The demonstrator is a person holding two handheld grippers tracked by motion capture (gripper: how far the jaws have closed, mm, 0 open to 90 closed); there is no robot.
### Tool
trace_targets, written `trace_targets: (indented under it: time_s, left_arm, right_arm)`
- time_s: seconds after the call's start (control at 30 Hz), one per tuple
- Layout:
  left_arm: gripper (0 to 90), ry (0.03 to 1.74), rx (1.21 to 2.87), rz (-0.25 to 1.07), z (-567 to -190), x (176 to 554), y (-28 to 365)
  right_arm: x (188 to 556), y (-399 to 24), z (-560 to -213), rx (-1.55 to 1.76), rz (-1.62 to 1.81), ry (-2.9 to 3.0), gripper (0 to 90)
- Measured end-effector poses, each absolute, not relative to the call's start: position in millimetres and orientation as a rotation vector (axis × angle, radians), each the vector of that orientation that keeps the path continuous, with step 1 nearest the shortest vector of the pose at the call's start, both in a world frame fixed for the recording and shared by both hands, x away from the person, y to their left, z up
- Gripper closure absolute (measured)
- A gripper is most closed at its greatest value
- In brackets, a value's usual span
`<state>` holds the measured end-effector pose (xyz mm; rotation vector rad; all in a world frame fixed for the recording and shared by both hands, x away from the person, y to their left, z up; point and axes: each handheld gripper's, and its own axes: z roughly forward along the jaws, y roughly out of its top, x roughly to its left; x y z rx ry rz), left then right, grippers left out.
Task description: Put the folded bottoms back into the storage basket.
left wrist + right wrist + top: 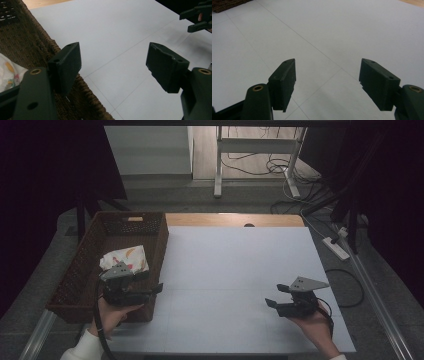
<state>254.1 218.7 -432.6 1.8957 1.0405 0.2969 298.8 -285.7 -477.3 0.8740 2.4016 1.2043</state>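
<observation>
A brown wicker basket stands at the table's left edge with a white patterned cloth bundle inside it. My left gripper hovers at the basket's near right corner, open and empty, its jaws pointing right over the white table. In the left gripper view the basket rim runs under the left jaw and the cloth peeks in at the left edge. My right gripper rests low at the table's near right, open with nothing between its fingers, pointing left. It also shows far off in the left gripper view.
A white sheet covers the table, with a wooden strip along its far edge. Beyond the table stand a white desk frame and floor cables; a power strip lies at the right. A basket corner shows in the right gripper view.
</observation>
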Motion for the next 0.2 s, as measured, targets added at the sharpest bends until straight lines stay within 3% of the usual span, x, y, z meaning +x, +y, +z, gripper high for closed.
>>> trace_targets:
  time_s: [0.2]
  left_arm:
    - [27.6,1.035,1.901,0.299,-432.4,254.3,217.5]
  right_arm:
    - [297.8,-285.0,-477.4,0.866,1.201,2.402,30.1]
